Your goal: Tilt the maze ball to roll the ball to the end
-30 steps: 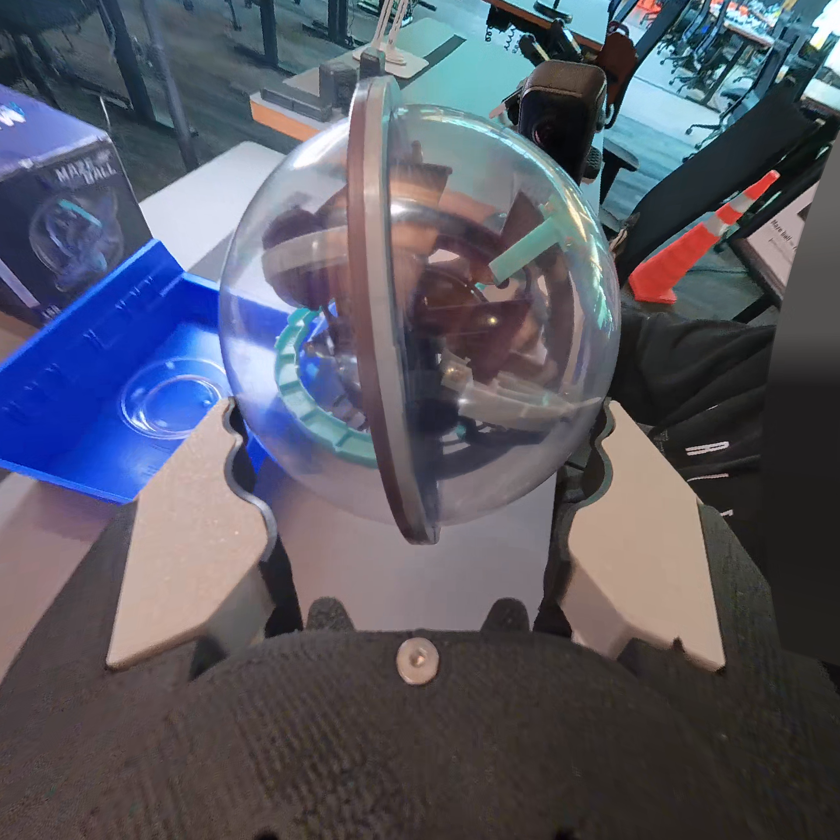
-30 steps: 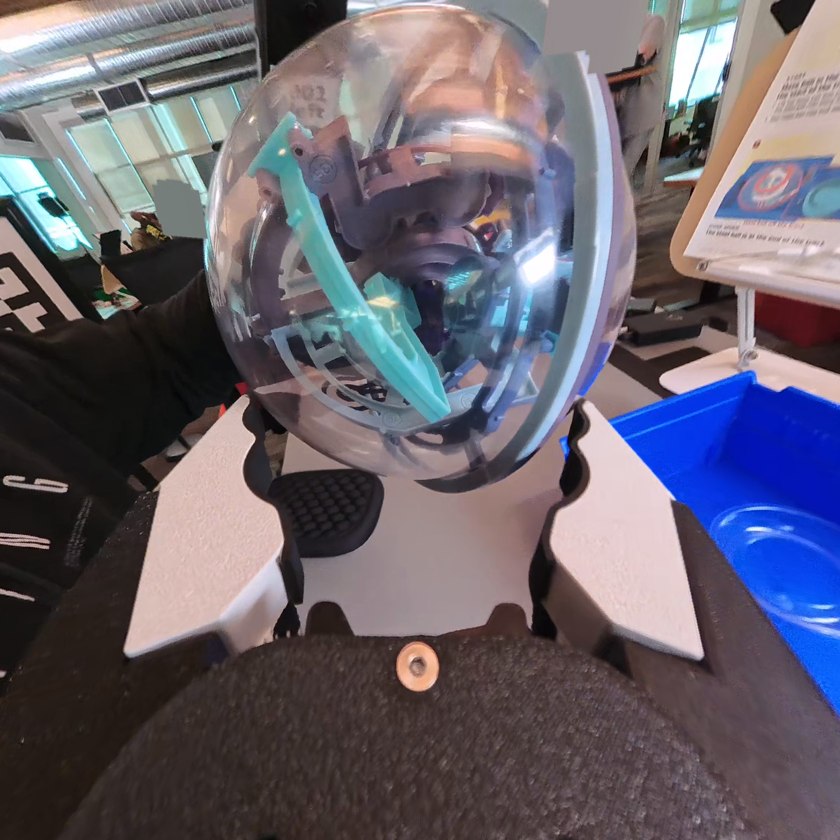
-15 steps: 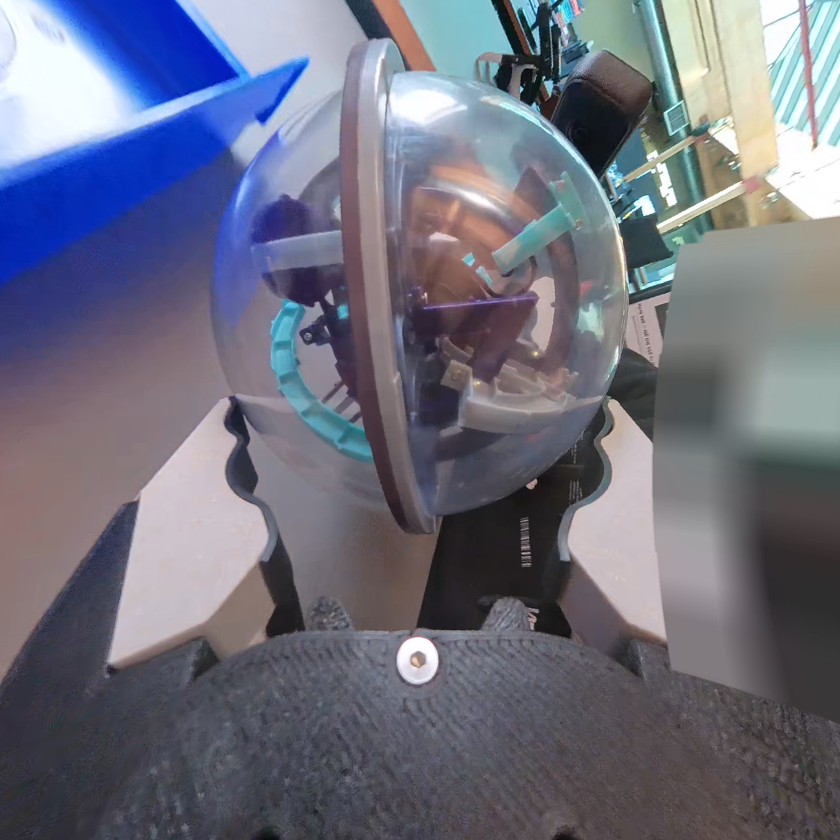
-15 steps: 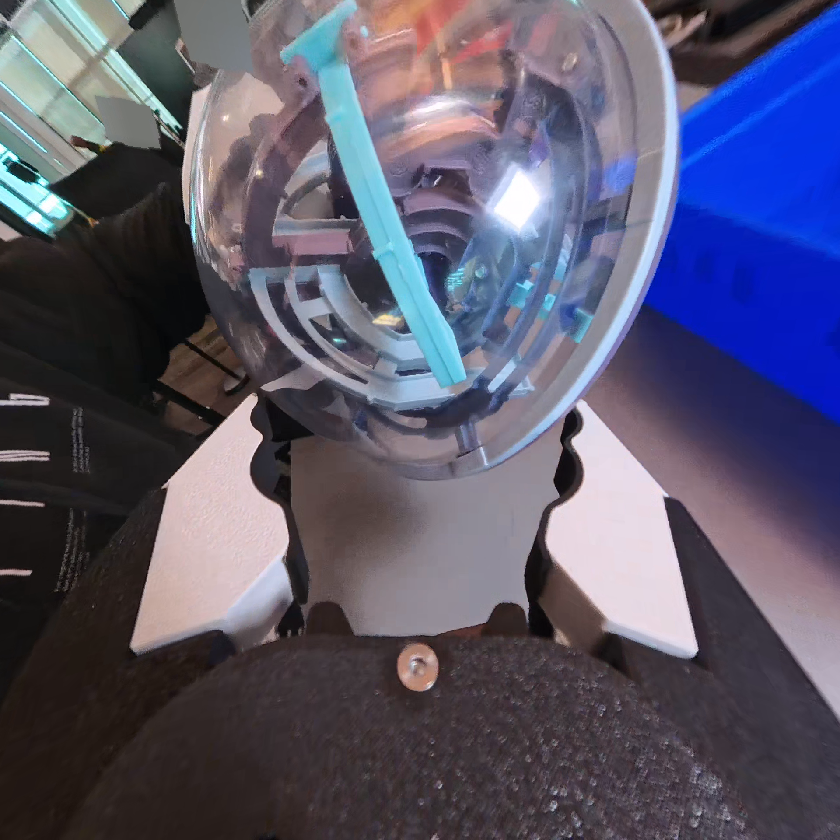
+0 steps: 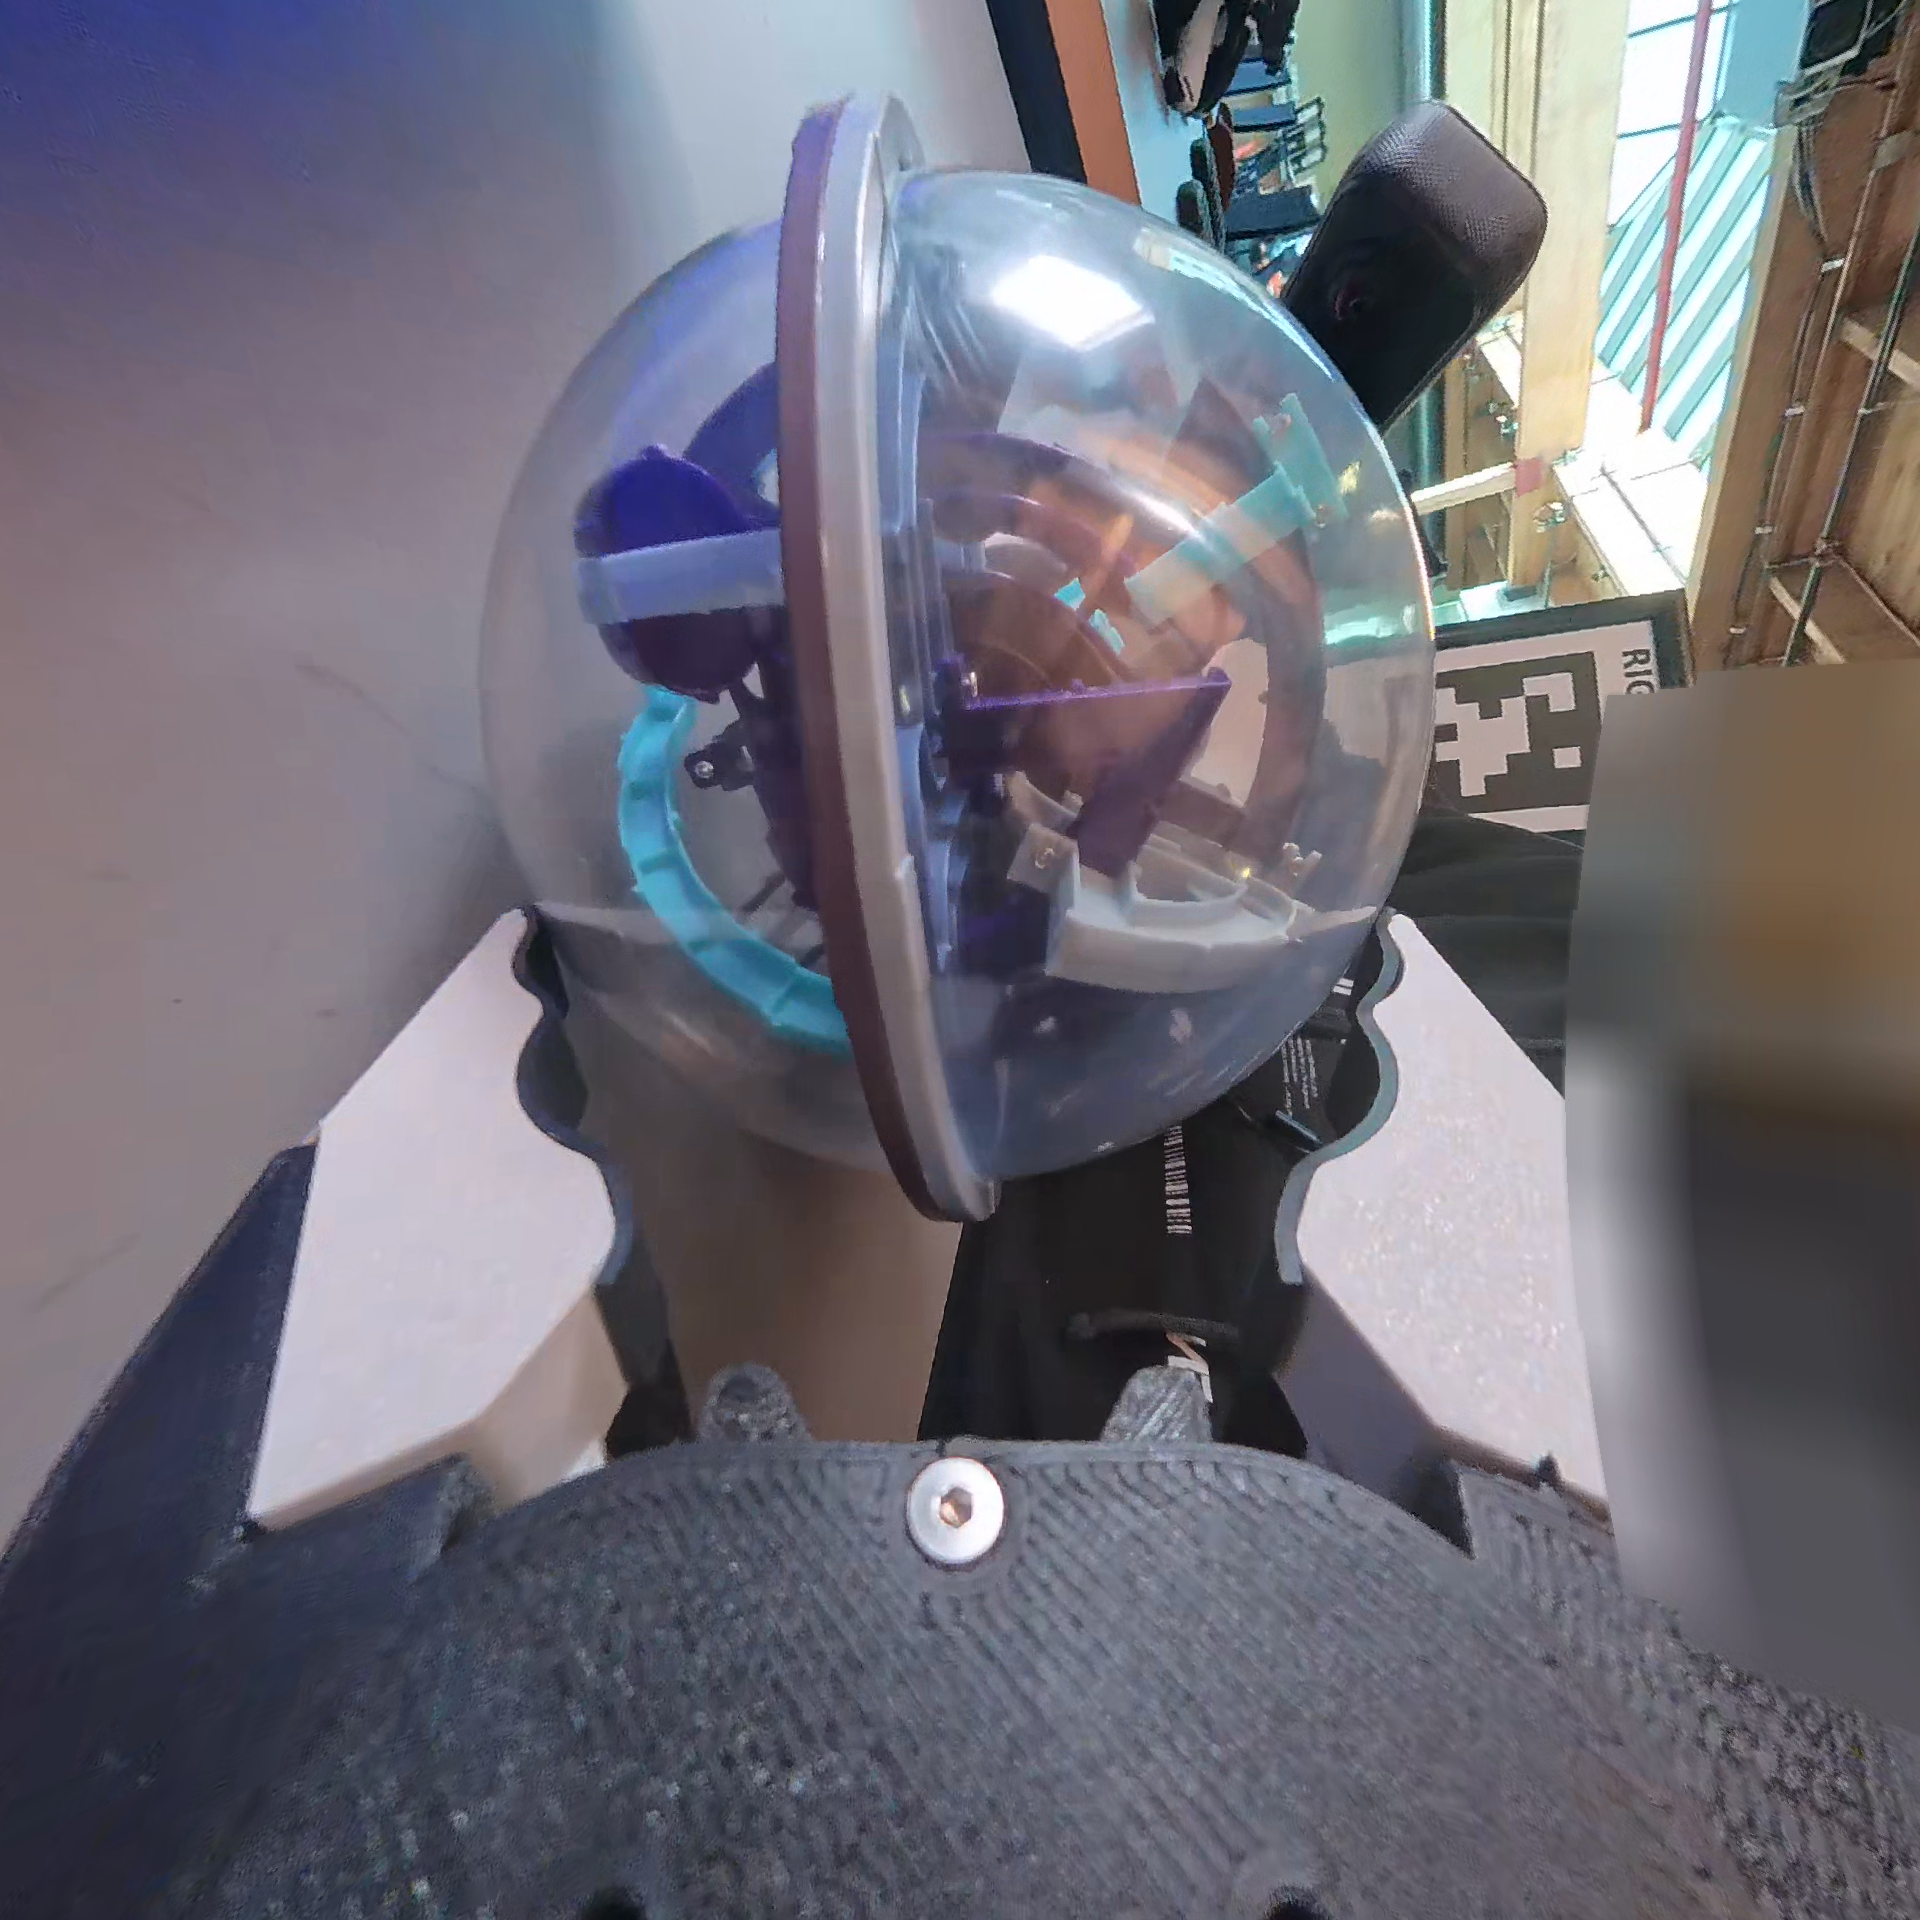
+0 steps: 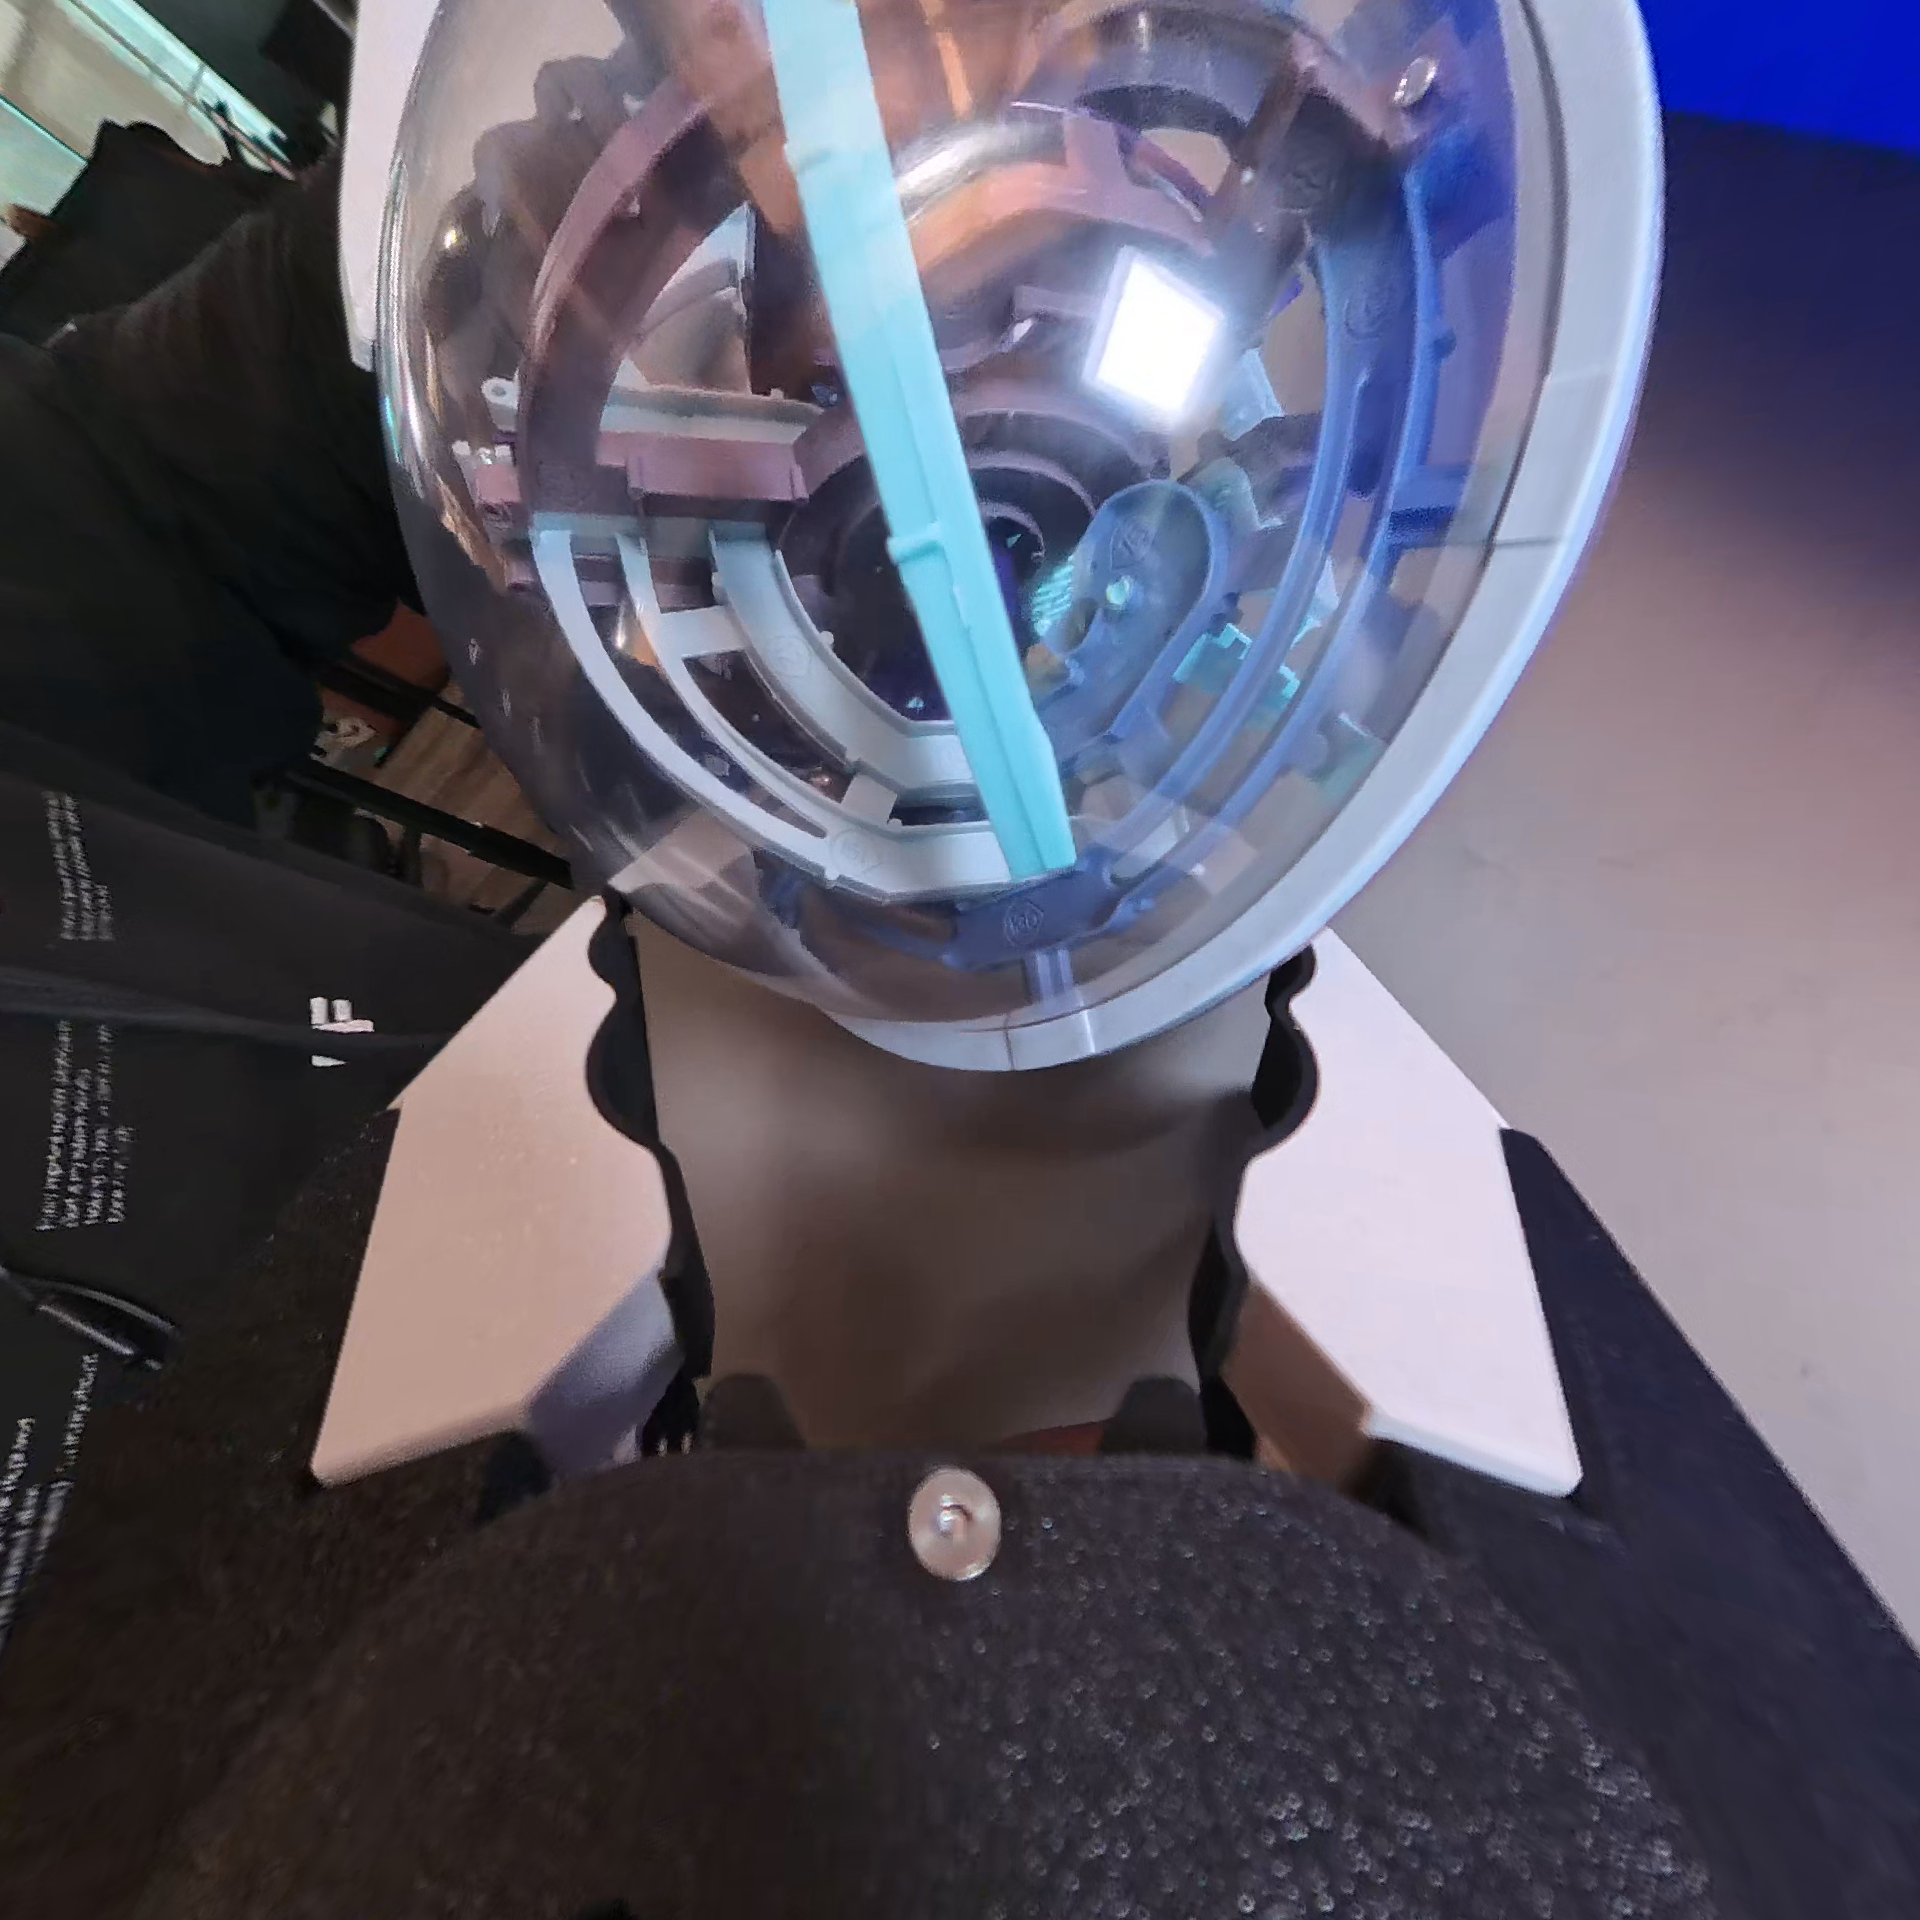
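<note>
1. The left gripper (image 5: 956, 935) has its 2 fingers (image 5: 457, 1174) clamped on the lower flanks of the maze ball (image 5: 1039, 644), 1 finger on each hemisphere, with the grey seam ring (image 5: 852, 665) running upright and slightly slanted between them.
2. The right gripper (image 6: 951, 940) is likewise clamped on the maze ball (image 6: 935, 468), from the opposite side, with its pads meeting the clear shell low down and the grey seam ring (image 6: 1507, 665) toward its right finger (image 6: 1392, 1195).
3. The maze ball hangs in the air between the 2 grippers, well apart from the pale worktop (image 5: 260, 520) behind it.
4. I cannot find the small rolling ball among the teal (image 6: 904, 468), grey and purple tracks, so progress along the route cannot be judged.
5. To do the tilt well, both grippers should probably rotate together about the sphere's centre, slowly, since a smooth round shell likely slips if one side leads.
6. Small, paused tilts would likely keep the rolling ball from jumping off a narrow rail.
7. For room: the worktop lies open on the left of the left wrist view; a person's dark clothing (image 5: 1164, 1247) sits near on its right.
8. In the right wrist view a blue tray (image 6: 1787, 62) edge shows at the upper right, the one obstacle to avoid.
</note>
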The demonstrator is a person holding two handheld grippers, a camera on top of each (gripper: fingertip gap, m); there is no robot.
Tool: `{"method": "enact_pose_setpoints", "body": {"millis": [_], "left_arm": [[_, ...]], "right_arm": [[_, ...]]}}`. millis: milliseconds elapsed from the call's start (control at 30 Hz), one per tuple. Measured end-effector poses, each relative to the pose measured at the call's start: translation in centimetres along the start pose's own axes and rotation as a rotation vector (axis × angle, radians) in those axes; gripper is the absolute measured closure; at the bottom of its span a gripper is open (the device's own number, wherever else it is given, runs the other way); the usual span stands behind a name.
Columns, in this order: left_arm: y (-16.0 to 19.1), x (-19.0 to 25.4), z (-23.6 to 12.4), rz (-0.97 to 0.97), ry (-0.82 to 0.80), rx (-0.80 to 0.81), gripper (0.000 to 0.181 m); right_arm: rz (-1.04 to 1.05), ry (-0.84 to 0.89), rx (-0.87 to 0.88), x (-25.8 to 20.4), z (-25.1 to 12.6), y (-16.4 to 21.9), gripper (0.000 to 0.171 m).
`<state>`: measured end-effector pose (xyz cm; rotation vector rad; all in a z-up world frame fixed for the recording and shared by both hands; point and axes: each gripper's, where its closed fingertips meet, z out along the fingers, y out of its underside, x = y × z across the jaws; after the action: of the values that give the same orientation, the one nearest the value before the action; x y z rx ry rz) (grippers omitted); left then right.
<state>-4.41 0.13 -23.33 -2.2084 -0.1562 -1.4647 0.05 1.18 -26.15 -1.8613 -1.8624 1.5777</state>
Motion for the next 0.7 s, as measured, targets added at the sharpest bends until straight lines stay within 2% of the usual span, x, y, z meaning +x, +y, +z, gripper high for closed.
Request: {"method": "enact_pose_setpoints", "body": {"millis": [200,267,367,467,567,700], "left_arm": [[0.3,-0.2,-0.2,-0.011,0.009,-0.021,0.036],[0.2,-0.3,-0.3,0.0,0.005,-0.019,0.036],[0.0,-0.4,-0.4,0.05,-0.011,-0.017,0.037],[-0.4,-0.6,-0.4,0.121,-0.034,-0.01,0.038],[-1.0,-0.7,-0.2,0.194,-0.055,0.013,0.039],[-1.4,-0.8,-0.2,0.243,-0.082,0.018,0.039]], "right_arm": [[-0.167,0.095,-0.027,0.8,0.0,0.7,0.054],[-0.25,0.16,-0.051,1.6,-0.3,0.5,0.049],[-0.453,0.28,-0.033,2.5,-1.8,-1.6,0.042],[-0.7,0.343,0.012,1.5,-2.8,-4.6,0.035],[-0.851,0.325,0.023,-0.1,-2.1,-5.9,0.035],[-0.873,0.319,0.023,0.3,-1.3,-6.2,0.032]]}}
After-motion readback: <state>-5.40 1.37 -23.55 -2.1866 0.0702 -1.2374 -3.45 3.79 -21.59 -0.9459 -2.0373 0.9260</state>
